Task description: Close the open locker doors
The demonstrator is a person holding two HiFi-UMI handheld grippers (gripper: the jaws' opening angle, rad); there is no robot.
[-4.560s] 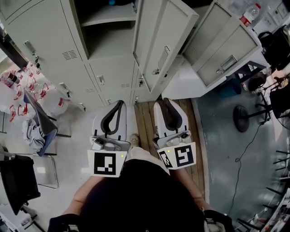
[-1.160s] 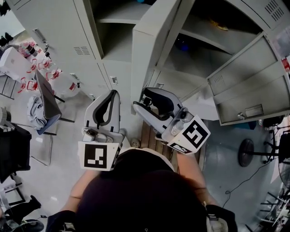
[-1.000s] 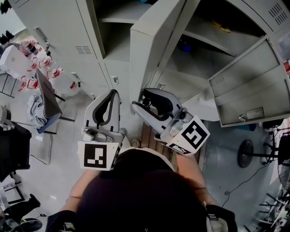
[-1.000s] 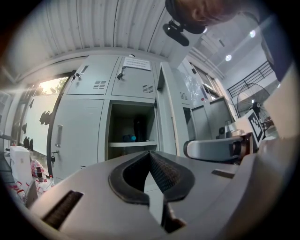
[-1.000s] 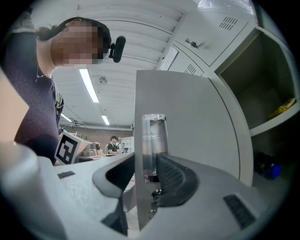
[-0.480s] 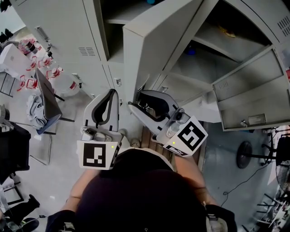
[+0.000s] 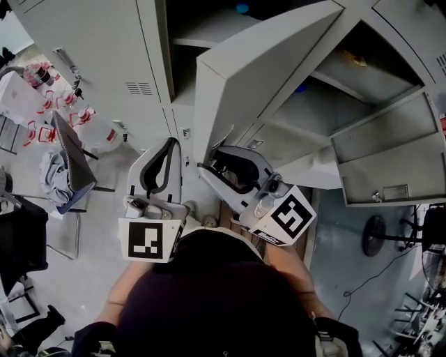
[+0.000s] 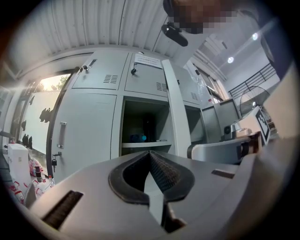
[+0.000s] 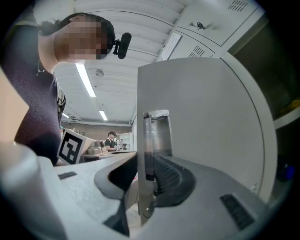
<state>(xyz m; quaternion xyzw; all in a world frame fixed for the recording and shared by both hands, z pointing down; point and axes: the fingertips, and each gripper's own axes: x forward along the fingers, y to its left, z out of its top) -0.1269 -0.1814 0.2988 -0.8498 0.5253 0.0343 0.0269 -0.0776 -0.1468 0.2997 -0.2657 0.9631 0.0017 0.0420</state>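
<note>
A grey locker door (image 7: 258,77) stands half open in front of its dark compartment (image 7: 209,21). My right gripper (image 7: 209,164) has the door's free edge between its jaws, low down by the metal latch plate (image 9: 157,136). In the right gripper view the door (image 9: 206,117) fills the right side, and the jaws of the right gripper (image 9: 144,161) are closing on its edge, with the pads against it. My left gripper (image 7: 174,141) hangs shut and empty to the left, pointed at the open compartment (image 8: 143,126). Further right a second locker door (image 7: 390,160) hangs open.
A folding chair (image 7: 70,160) and packs of water bottles (image 7: 49,97) stand at the left against the shut lockers (image 7: 83,42). A stool base (image 7: 376,235) sits on the floor at the right. A person (image 9: 111,139) stands far behind me.
The locker door has swung leftward toward its compartment with my right gripper on its edge, and the jaws have narrowed on it. The left gripper has stayed put.
</note>
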